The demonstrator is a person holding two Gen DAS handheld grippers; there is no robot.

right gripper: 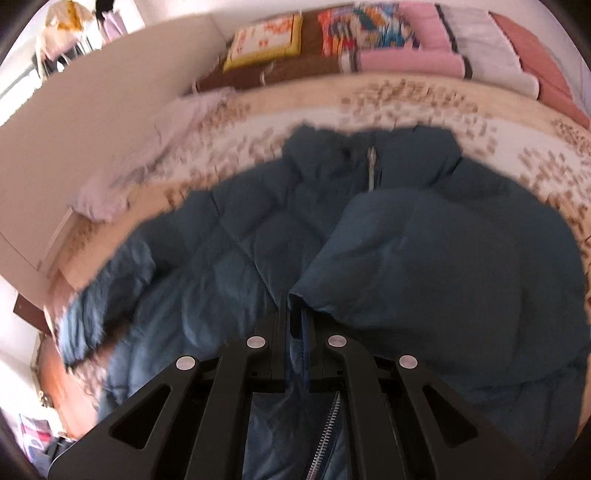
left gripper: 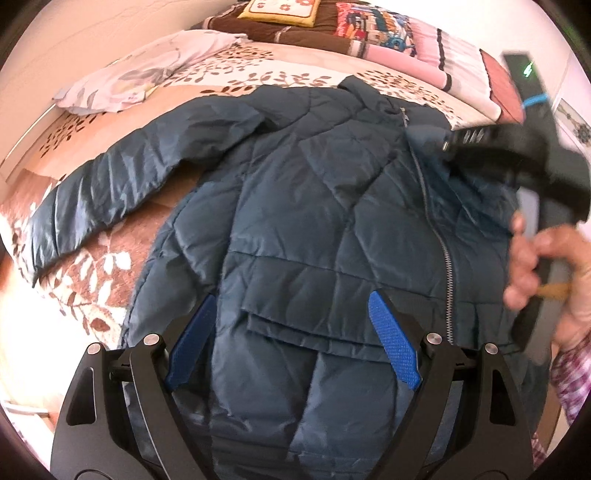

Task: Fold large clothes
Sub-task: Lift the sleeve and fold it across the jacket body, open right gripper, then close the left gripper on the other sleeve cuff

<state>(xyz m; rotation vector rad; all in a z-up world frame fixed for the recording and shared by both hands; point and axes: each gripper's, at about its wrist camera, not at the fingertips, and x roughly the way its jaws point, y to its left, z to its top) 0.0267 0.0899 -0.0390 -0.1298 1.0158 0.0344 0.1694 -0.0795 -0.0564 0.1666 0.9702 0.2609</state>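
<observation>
A dark teal quilted jacket [left gripper: 303, 206] lies front up on the bed, zipper shut, its left sleeve [left gripper: 96, 192] stretched out to the left. My left gripper [left gripper: 291, 339] is open and empty, hovering over the jacket's lower front by the pocket flap. My right gripper [right gripper: 297, 306] is shut on the jacket's right sleeve cuff [right gripper: 301, 295] and holds the sleeve [right gripper: 443, 258] folded over the jacket's chest. The right gripper and the hand holding it also show at the right edge of the left wrist view [left gripper: 454, 144].
The bed [left gripper: 229, 74] has a cream and brown leaf-patterned cover. A pale pillow [left gripper: 147, 70] lies at the back left. Folded blankets and cushions [left gripper: 369, 26] are stacked along the far edge. A white wall [right gripper: 92, 110] runs along the left.
</observation>
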